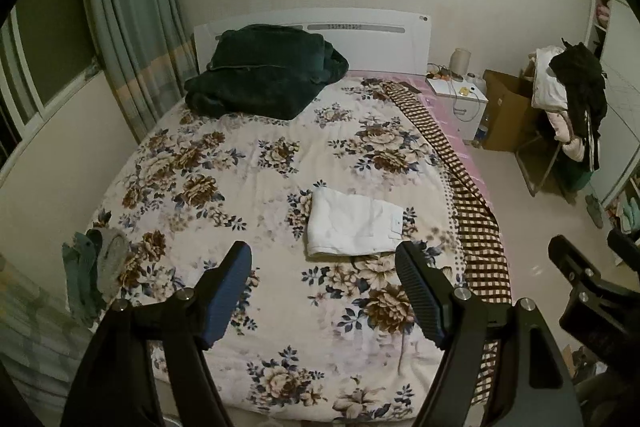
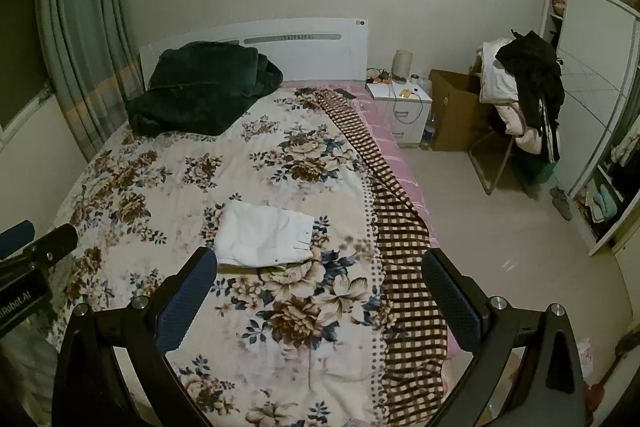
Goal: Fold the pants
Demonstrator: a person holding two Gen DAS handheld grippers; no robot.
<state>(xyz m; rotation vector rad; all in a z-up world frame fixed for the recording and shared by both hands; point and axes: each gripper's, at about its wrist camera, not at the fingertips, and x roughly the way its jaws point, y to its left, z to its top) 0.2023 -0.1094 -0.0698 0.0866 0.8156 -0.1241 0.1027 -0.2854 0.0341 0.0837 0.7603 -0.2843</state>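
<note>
Beneath your hands lies the bed (image 1: 248, 187) with its floral quilt. Your left claw (image 1: 324, 291) and right claw (image 2: 320, 299) both hang above it, fingers apart, holding nothing. Just beyond them the white pants (image 1: 352, 227) rest folded on the quilt; farther back sits a dark green blanket (image 1: 260, 75).

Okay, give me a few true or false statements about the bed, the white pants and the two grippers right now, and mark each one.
1. The white pants lie folded on the floral bedspread. True.
2. The left gripper grips the pants. False: its jaws are open and empty.
3. A dark green blanket sits near the headboard. True.
4. The right gripper is shut. False: it is open, holding nothing.
</note>
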